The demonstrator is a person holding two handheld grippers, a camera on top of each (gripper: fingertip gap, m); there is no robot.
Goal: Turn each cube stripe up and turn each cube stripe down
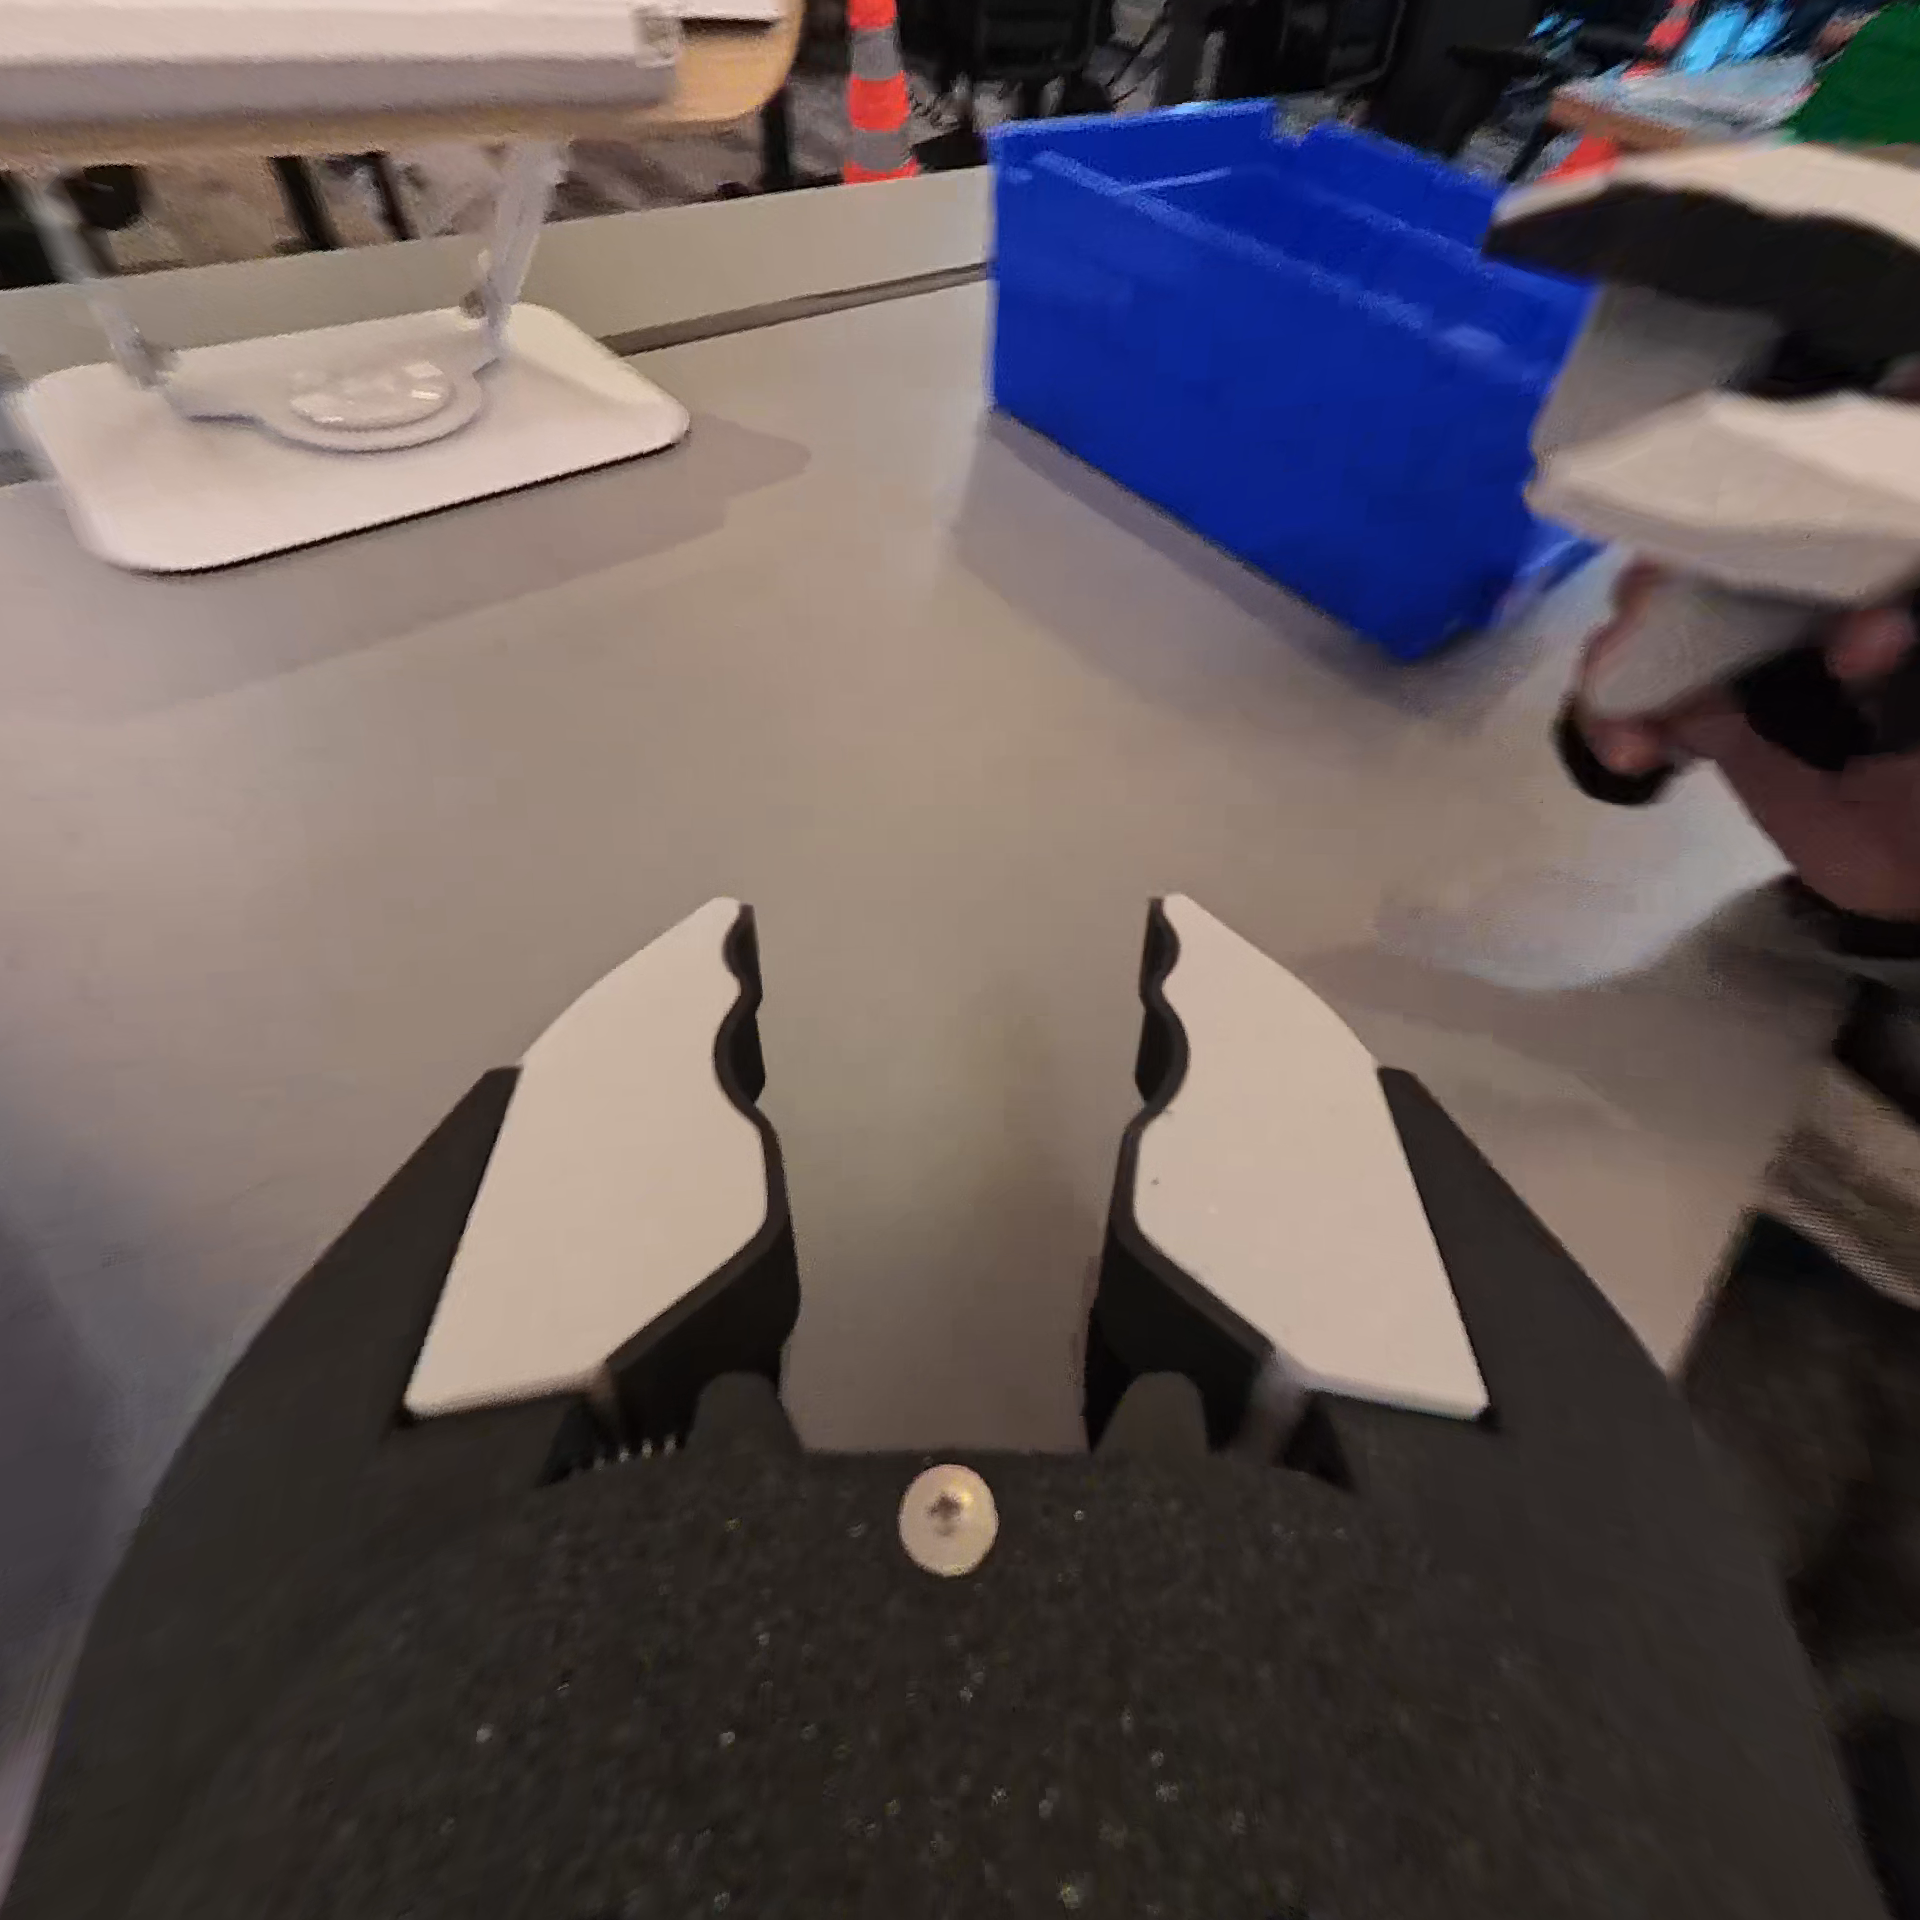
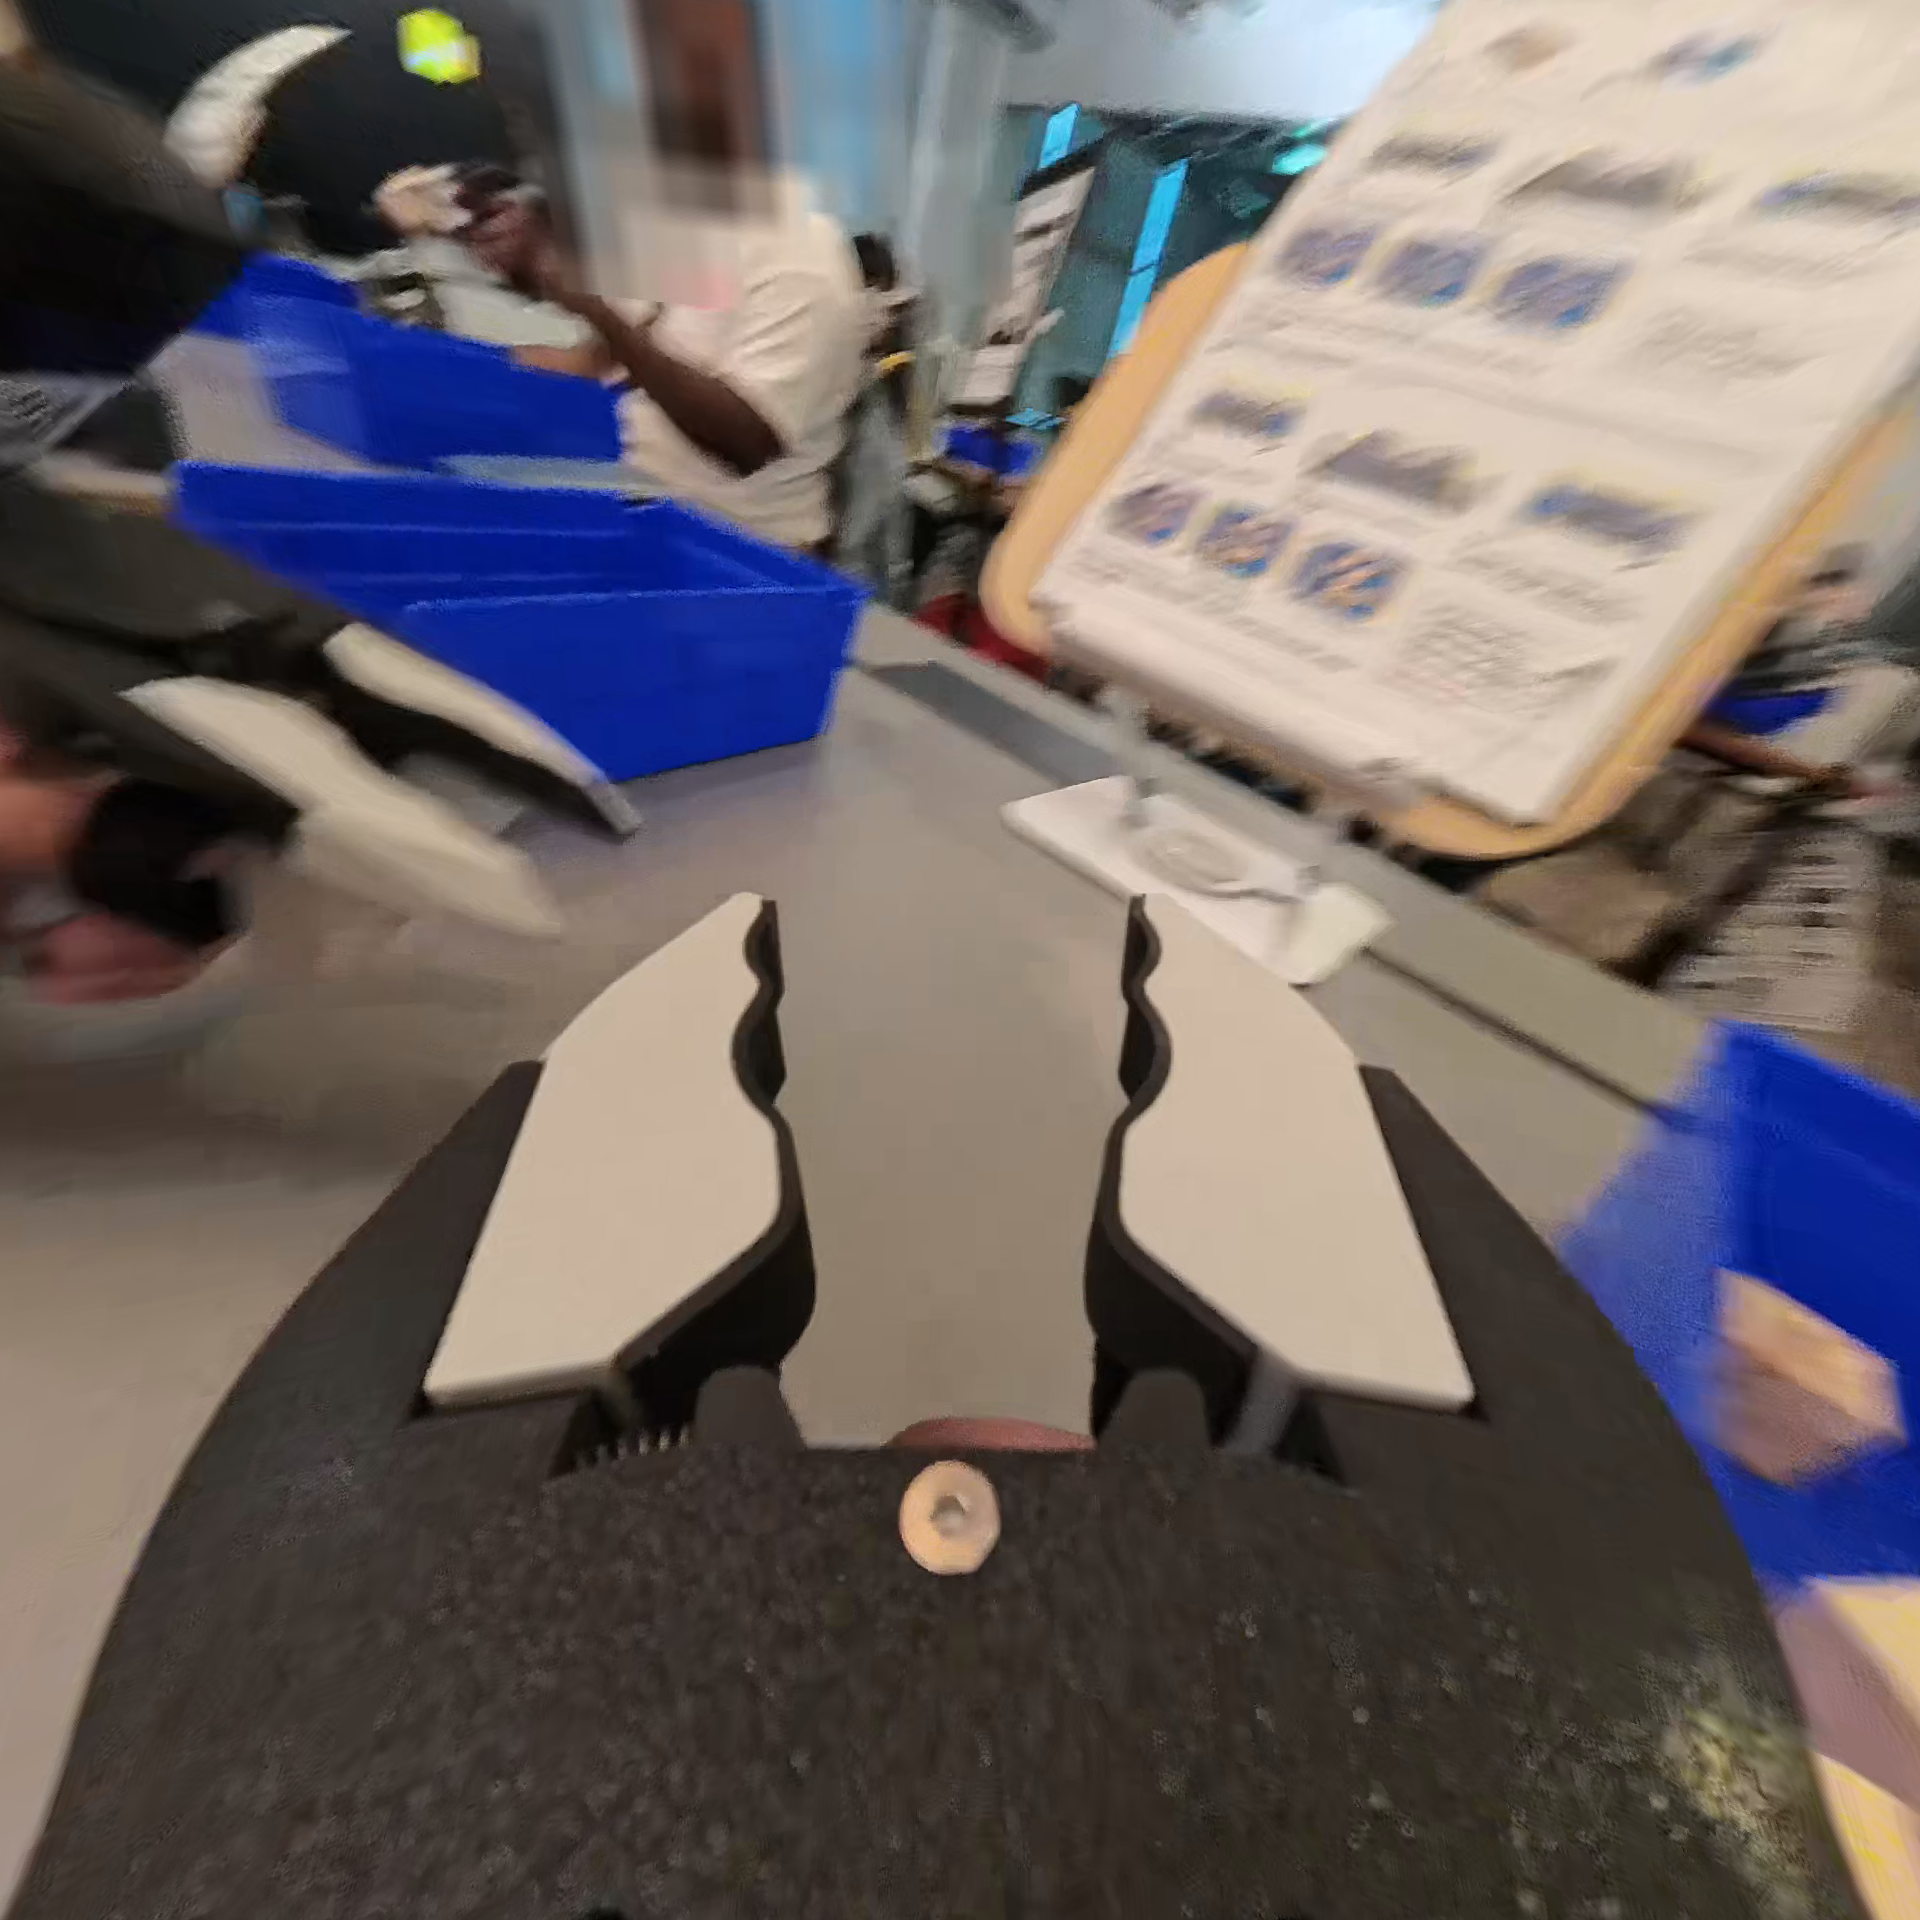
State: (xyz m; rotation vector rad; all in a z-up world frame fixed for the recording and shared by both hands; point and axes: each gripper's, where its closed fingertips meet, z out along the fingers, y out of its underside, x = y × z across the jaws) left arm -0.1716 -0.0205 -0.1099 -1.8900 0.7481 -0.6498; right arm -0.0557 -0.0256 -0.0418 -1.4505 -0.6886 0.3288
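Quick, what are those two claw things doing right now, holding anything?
Left gripper: open, holding nothing, above the grey table.
Right gripper: open, holding nothing.

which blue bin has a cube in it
The blue bin at the right edge of the right wrist view: a tan cube sits inside. No cube shows in the others.

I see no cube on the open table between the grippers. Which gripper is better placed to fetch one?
Probably the right gripper: a tan cube-like block sits in the blue bin beside it. The left gripper, also open, faces bare table.
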